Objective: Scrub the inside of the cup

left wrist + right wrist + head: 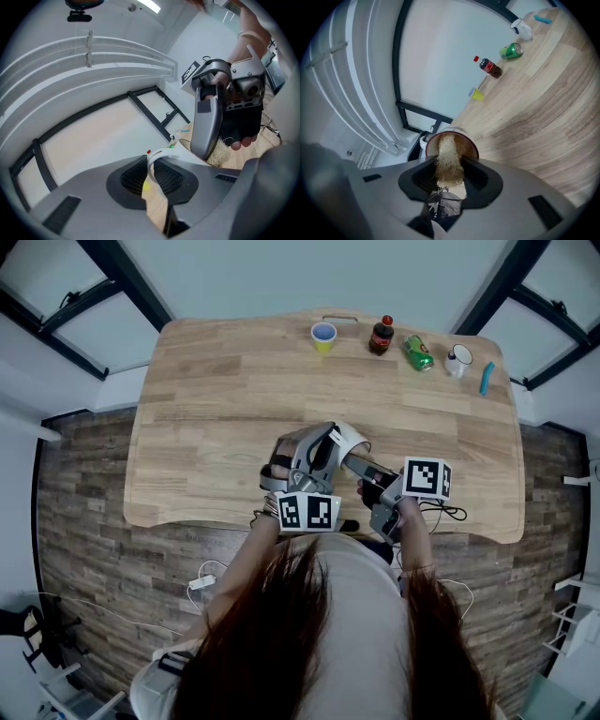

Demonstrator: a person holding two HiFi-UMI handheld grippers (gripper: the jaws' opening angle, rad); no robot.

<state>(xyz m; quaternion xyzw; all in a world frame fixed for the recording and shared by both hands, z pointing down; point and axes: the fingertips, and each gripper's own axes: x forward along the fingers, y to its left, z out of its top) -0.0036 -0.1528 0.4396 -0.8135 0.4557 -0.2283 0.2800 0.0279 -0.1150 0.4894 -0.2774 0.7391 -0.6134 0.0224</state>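
**Scrubber in the cup, both jaws clamped**

Over at the right hand-held gripper (450, 176): jaws closed in hard on a wad of straw-coloured loofah scrubber (449, 161), pinched from both sides. Sticking forward past the jaw tips and going straight into the mouth of the cup (452, 140). Touching the inner wall there, though hard to tell how deep.

Across to the left hand-held gripper (157, 180): nearly shut, gripping a thin white curved part of the cup between the ribbed pads. Handle or rim, cannot tell from this angle. Seen from here with the other gripper looming at upper right, a tuft of loofah poking out below its jaw.

Now the cup itself: white outside, pale cream inside, with a reddish-brown ring around the lip. Held on its side, mouth facing the right gripper. Up off the counter (216, 409), hovering over its near edge, close in front of the person's body.

Far side of the wooden counter, well apart from the action and lined up along the back edge: a small yellow cup (323, 336), a cola bottle (381, 336) with a red cap, a green can (418, 353) lying on its side, a small white container (457, 361) and a blue object (486, 379) too small to name.
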